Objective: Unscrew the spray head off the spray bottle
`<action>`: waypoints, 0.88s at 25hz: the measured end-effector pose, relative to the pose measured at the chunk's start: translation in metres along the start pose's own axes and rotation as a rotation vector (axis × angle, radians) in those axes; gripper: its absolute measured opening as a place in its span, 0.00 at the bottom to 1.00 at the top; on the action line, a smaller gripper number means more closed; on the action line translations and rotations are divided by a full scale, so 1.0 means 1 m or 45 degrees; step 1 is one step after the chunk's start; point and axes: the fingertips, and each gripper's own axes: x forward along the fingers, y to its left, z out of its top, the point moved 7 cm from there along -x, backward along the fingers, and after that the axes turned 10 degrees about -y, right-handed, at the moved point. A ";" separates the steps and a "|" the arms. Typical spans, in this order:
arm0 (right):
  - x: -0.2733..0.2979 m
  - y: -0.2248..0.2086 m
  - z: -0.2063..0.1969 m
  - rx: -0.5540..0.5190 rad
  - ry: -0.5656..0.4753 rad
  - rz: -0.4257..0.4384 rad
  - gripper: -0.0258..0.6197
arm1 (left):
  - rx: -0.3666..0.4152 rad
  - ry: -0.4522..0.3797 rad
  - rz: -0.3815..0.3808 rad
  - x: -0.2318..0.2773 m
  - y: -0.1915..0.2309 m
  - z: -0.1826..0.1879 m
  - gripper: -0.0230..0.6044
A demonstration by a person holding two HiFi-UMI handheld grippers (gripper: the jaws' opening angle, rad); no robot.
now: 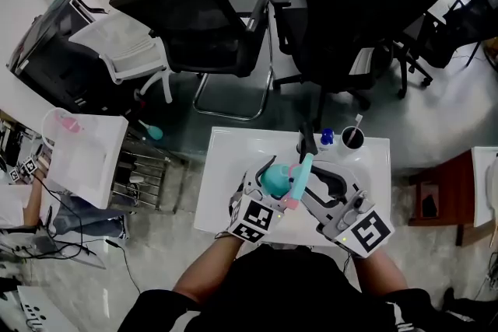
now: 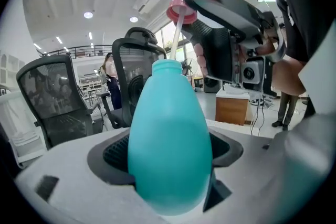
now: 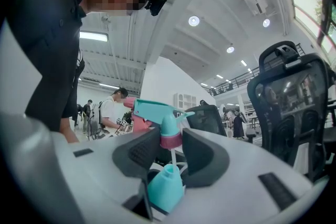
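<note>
Left tongs stand wide, clamped on the teal spray bottle above the tabletop's near edge; my right tongs pinch the spray head by its pink collar, held clear of the neck; unscrewing judged done; dip tube not yet withdrawn.

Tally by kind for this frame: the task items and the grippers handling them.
spray bottle: 1
spray head: 1
grippers: 2, the left gripper and the right gripper
Total: 4
</note>
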 end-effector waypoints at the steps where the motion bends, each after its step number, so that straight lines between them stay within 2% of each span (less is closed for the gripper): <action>1: 0.000 0.000 0.002 0.002 -0.007 -0.002 0.25 | -0.006 0.010 0.015 0.000 0.002 -0.005 0.68; 15: 0.003 -0.006 0.027 0.013 -0.112 -0.047 0.25 | -0.123 0.171 0.098 -0.002 0.018 -0.069 0.68; 22: -0.001 -0.011 0.031 -0.014 -0.118 -0.093 0.25 | -0.152 0.137 0.150 -0.006 0.027 -0.070 0.68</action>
